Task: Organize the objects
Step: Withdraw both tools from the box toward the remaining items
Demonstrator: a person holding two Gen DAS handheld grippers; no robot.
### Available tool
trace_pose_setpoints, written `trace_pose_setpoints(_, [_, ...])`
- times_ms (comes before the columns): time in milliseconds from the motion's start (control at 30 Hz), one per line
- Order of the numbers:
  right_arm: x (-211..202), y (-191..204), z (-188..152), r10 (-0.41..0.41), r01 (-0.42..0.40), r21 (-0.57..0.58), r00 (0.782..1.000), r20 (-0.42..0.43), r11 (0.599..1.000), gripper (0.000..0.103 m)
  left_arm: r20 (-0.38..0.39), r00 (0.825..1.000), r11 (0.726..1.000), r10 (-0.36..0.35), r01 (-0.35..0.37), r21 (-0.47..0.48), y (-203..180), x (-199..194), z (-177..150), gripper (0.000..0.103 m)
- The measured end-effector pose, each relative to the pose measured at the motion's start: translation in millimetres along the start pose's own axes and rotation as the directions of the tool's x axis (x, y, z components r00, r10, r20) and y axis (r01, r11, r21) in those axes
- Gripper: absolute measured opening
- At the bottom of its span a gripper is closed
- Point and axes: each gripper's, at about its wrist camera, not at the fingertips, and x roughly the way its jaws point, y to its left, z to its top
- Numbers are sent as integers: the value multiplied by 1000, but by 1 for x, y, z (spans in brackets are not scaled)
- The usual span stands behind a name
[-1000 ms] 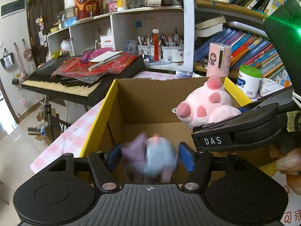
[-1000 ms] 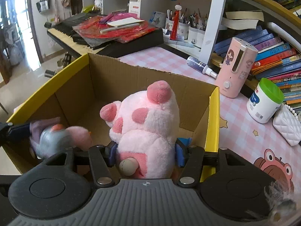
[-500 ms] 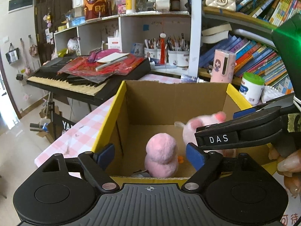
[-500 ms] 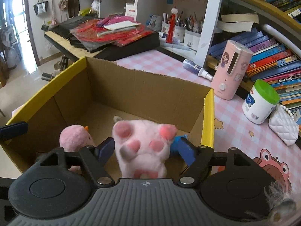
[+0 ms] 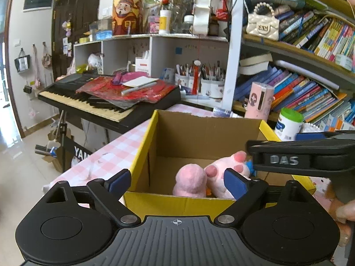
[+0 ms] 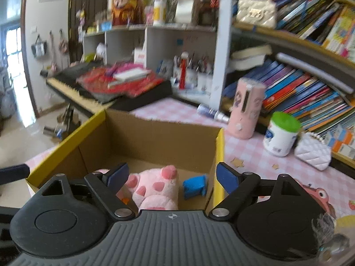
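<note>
Both grippers, left (image 5: 177, 180) and right (image 6: 172, 174), are opening wider, gripping nothing; two pink plushes (image 5: 190, 181) (image 6: 153, 186) are lying inside the box (image 5: 177, 201).

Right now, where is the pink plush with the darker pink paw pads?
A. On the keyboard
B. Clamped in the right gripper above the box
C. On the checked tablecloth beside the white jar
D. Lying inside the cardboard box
D: the pink plush lies on the floor of the cardboard box, paws up, and the right gripper, jaws opening, has nothing between its pads.
</note>
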Motion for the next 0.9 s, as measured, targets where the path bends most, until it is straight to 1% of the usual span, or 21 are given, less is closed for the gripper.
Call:
trace_pose_setpoints(67, [-14,0,-2,-27,27,10,999,44,1000,89,13,1000,1000,11,-11,-8,3,-6,-1,95])
trace_pose_setpoints(167, [-31,0,-6,-67,65,33,994,85,997,90,24,999,999,24,-23,-25,10,-14,-3,95])
trace_pose_setpoints(333, [-54,1,-19,-134,128,59,985,107,990,91,20,999,998,43,-42,-37,18,-23,-11,95])
trace_pose_setpoints(433, [-63,3,-30,-167,161,77,982,87,984,91,10,998,998,55,-54,-33,23,-29,-16,95])
trace_pose_setpoints(633, [-71,13,-54,-207,207,84,978,-14,975,92,-23,998,998,56,-57,-41,33,-42,-29,96])
trace_pose_setpoints(733, [-77,21,-66,-206,210,74,977,-54,975,94,-47,998,998,51,-52,-35,37,-48,-38,96])
trace_pose_setpoints(900, [-93,39,-83,-206,210,54,975,-81,976,95,-95,995,999,37,-40,-25,45,-61,-52,96])
